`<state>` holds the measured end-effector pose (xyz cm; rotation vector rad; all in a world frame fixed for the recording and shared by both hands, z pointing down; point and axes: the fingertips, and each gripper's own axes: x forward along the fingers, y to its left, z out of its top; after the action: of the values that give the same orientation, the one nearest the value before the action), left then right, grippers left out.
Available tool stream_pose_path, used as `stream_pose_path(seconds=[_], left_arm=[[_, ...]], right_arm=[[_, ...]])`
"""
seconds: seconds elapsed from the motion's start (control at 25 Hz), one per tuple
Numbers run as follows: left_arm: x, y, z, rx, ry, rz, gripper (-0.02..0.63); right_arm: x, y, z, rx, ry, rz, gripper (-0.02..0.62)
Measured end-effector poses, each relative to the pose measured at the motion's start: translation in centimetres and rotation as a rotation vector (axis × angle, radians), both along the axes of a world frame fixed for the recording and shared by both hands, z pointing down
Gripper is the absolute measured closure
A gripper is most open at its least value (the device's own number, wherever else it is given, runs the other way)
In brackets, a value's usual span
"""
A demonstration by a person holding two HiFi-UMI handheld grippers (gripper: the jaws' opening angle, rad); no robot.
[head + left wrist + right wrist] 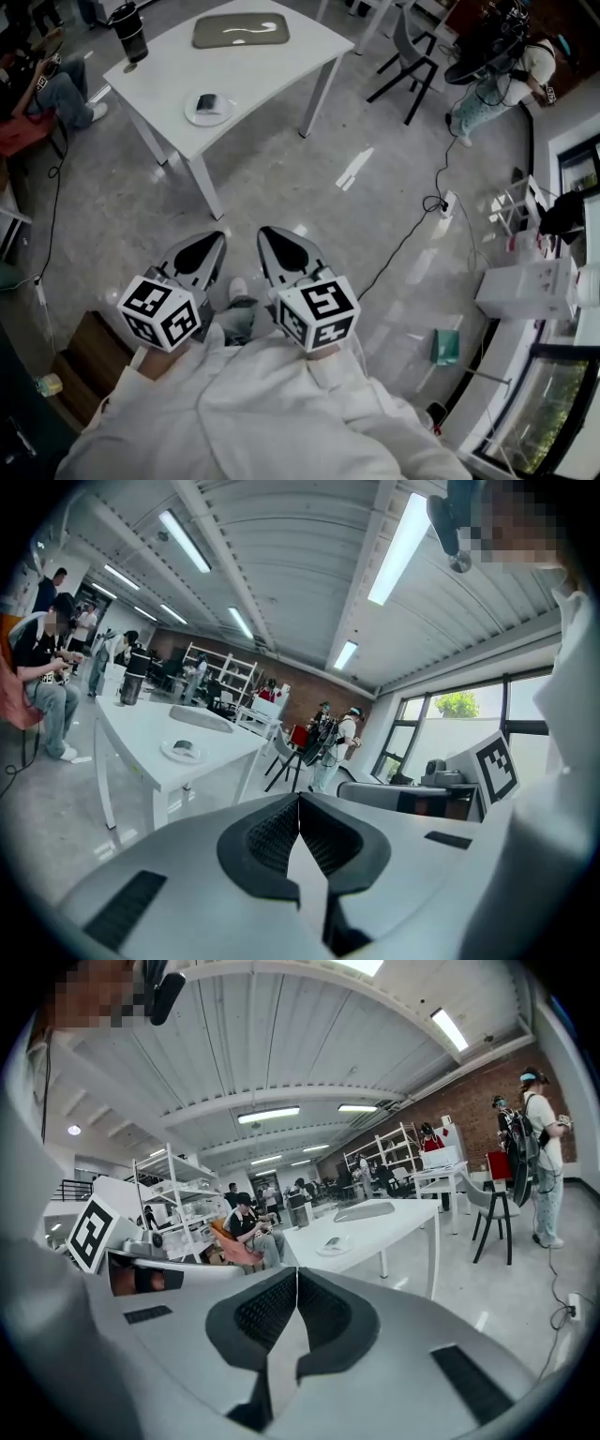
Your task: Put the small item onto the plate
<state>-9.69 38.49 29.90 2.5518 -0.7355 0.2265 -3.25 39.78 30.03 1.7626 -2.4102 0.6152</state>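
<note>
A white plate (208,109) lies near the front edge of a white table (253,70), well ahead of me, with a small dark item (206,101) resting on it. The same plate (182,752) (333,1246) shows small in both gripper views. My left gripper (218,235) and right gripper (265,231) are held side by side close to my body, over the floor and far short of the table. Each has its jaws shut with nothing between them.
A dark tumbler (130,30) stands at the table's far left corner and a grey tray (241,31) lies at its back. A person sits at the left (52,89), another stands at the far right (497,75). Black chairs (412,56) and a floor cable (412,234) lie to the right.
</note>
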Motion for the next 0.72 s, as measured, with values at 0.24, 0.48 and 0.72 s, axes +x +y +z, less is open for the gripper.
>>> stream_pose_path(seconds=[0.24,0.48,0.72], left_arm=[[0.0,-7.1,-0.1,0.001,0.000,0.045,0.595],[0.6,-10.5,0.9,-0.023,-0.016,0.083,0.595],[1.6,-13.4,0.9,-0.031,-0.016,0.098,0.596]], right_arm=[[-0.1,-6.7,-0.5,0.015,0.001,0.038,0.580],[0.4,-10.0,0.2,-0.016,0.000,0.070,0.580],[1.3,-12.8,0.5,-0.036,0.007,0.080,0.580]])
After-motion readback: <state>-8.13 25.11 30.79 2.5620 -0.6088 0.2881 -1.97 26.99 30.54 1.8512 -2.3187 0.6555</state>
